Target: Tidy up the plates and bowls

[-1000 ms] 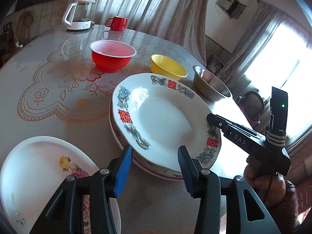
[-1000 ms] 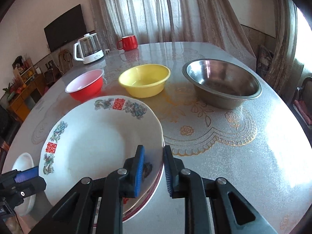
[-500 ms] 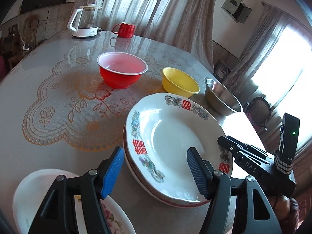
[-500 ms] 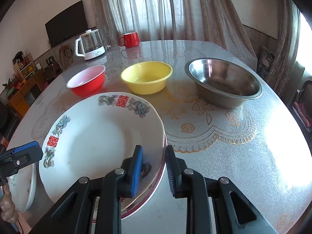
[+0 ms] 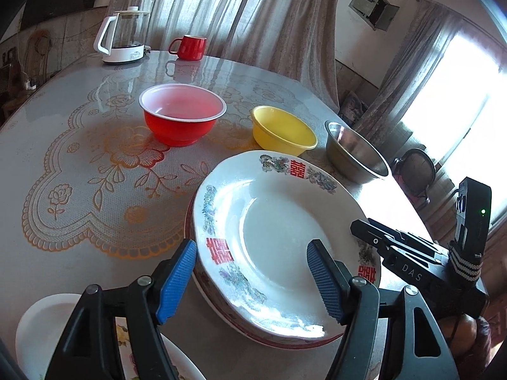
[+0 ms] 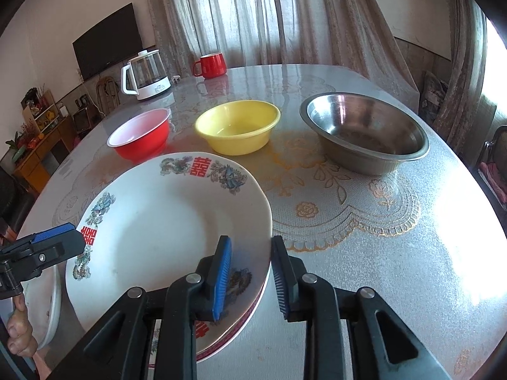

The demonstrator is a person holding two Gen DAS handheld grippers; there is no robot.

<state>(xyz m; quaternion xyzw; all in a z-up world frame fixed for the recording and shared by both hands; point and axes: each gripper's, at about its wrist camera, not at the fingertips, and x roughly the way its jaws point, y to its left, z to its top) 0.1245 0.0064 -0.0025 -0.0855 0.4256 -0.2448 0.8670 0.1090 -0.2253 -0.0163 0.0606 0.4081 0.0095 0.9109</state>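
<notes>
A white plate with red characters [image 5: 279,237] [image 6: 164,221] rests on top of another plate with a red rim [image 6: 240,326]. My right gripper [image 6: 252,277] straddles the top plate's right rim, jaws partly open, pads [image 6: 221,275] not pressing it. It also shows in the left wrist view [image 5: 408,253]. My left gripper [image 5: 252,278] is open and empty, hovering over the near left of the stack. A white floral plate [image 5: 57,323] lies under it at the left. A red bowl [image 5: 182,114], a yellow bowl [image 5: 282,131] and a steel bowl [image 5: 355,150] stand behind.
A glass kettle [image 5: 122,36] and a red mug [image 5: 190,47] stand at the far side of the round table [image 5: 79,158]. Curtains hang behind. A chair [image 5: 415,171] stands at the right edge. A TV [image 6: 107,41] and a cabinet are at the far left.
The right gripper's jaws have widened around the top plate's rim. The left gripper has pulled back and to the left, staying open. The plates have not shifted.
</notes>
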